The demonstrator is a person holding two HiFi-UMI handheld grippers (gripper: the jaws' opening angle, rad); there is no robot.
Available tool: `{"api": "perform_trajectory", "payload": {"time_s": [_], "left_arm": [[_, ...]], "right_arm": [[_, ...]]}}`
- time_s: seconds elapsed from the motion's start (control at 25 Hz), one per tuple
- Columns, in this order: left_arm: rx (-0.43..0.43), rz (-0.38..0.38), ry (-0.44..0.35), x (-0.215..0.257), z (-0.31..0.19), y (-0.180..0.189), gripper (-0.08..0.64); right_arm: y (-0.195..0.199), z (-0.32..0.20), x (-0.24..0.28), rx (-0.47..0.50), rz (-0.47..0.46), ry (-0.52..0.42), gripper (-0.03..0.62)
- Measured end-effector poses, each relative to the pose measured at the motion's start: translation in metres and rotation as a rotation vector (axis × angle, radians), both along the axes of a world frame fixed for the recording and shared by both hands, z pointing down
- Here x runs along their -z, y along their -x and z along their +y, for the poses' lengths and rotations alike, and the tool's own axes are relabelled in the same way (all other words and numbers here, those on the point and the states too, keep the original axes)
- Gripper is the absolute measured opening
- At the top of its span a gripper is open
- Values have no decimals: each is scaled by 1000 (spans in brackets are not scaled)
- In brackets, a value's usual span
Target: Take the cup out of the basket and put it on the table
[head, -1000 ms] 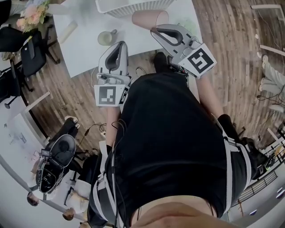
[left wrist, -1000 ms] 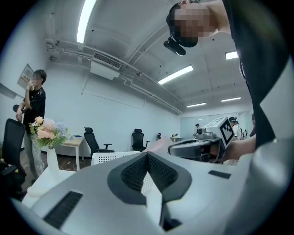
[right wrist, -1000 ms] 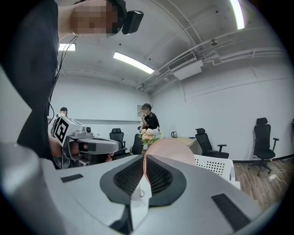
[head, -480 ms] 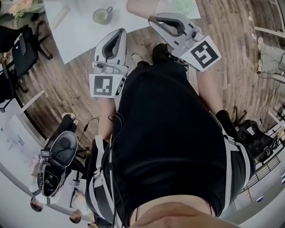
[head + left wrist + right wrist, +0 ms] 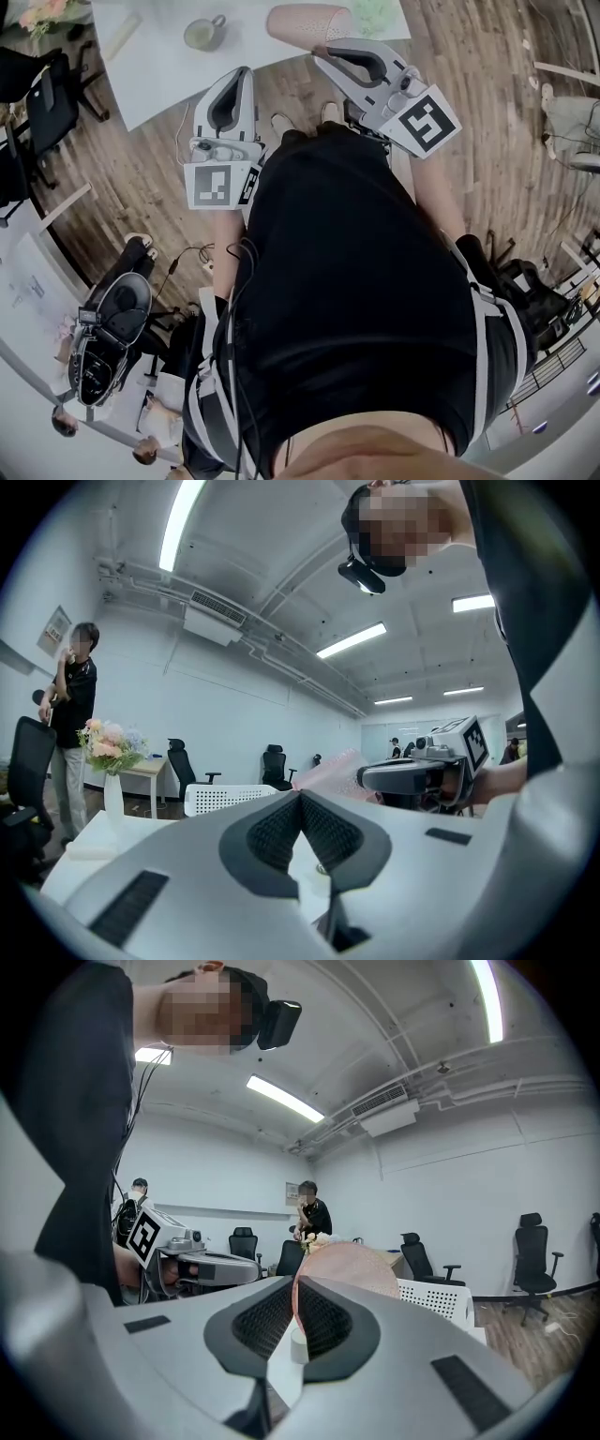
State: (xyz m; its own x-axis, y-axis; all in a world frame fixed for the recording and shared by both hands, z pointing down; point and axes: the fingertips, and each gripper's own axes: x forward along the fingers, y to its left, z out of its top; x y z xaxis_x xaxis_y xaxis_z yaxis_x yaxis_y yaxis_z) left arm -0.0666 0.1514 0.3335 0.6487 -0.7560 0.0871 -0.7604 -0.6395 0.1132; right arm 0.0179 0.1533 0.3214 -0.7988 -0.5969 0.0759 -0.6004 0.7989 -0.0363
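- Wooden floor point(image 5: 141, 187) lies under both grippers
- left gripper point(image 5: 301, 794): jaws pressed together, nothing between
- right gripper point(image 5: 294, 1282) pinches the pink cup point(image 5: 356, 1265) by its rim, above the white table point(image 5: 169, 75)
- white basket point(image 5: 436, 1299) stands beyond

The pink cup point(image 5: 307, 21) is held on its side in the air, its thin rim pinched in the right gripper point(image 5: 321, 49), over the worktop point(image 5: 159, 75) edge. The white basket point(image 5: 228, 797), full of little holes, stands farther off, maybe on that worktop.
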Motion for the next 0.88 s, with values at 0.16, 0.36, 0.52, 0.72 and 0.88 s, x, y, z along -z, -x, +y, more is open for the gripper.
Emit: {"api": "perform_trajectory", "payload": {"time_s": [0.16, 0.36, 0.52, 0.72, 0.88], "left_arm": [[-6, -5, 4, -3, 13, -9, 21], [-8, -6, -1, -1, 20, -13, 21], [-11, -10, -15, 4, 24, -17, 21], [4, -1, -23, 6, 26, -8, 21], [6, 2, -17, 6, 30, -5, 21]], "right_arm": [[-4, 13, -2, 18, -6, -1, 31], [-1, 22, 0, 36, -17, -1, 31], [1, 30, 3, 49, -30, 5, 31], [12, 34, 4, 63, -13, -3, 31], [15, 37, 5, 65, -11, 5, 31]]}}
